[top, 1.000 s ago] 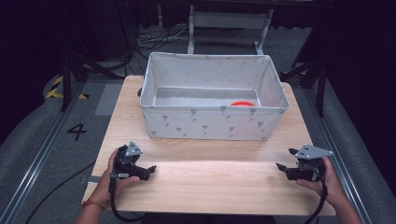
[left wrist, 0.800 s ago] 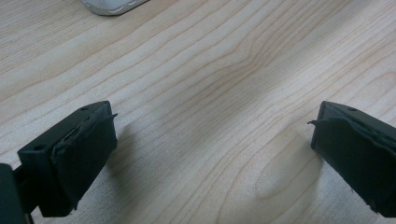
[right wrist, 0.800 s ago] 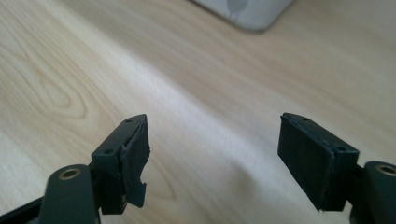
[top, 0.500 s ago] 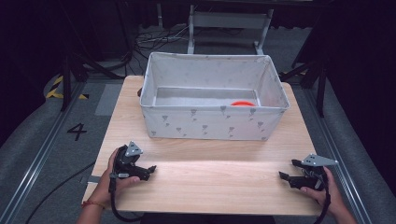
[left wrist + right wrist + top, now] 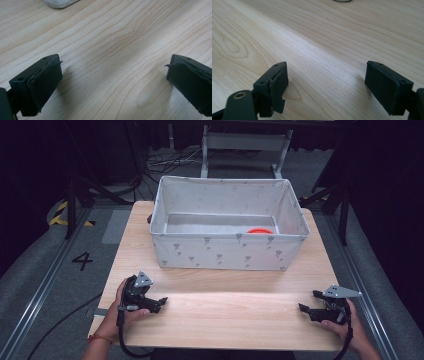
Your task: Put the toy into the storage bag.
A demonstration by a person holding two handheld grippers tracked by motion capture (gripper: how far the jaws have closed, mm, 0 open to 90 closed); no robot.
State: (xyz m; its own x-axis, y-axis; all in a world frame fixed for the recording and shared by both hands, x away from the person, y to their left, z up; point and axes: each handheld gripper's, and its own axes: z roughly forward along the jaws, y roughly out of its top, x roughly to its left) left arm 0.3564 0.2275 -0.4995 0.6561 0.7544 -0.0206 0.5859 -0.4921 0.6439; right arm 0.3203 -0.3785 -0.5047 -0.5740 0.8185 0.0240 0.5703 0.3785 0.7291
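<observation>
Moved down and toward the near right corner of the surface (image 5: 220, 312) since a second ago: right gripper (image 5: 308, 302); left gripper (image 5: 159, 303) unchanged in place.

Right jaws just opened further, now spread wide, nothing between them, only bare wood grain beneath in the right gripper view. Left jaws likewise spread wide over bare wood, nothing pinched. Well ahead of both pairs of jaws, at the far half of the surface: a white fabric bin (image 5: 227, 251) with a small grey print, upright, open on top, not shifted from a second ago. Inside it, against the near wall and toward the right jaws' side: a red-orange round object (image 5: 260, 231), only partly visible over the rim, kind not clear. Rest of the bin's floor bare grey.
</observation>
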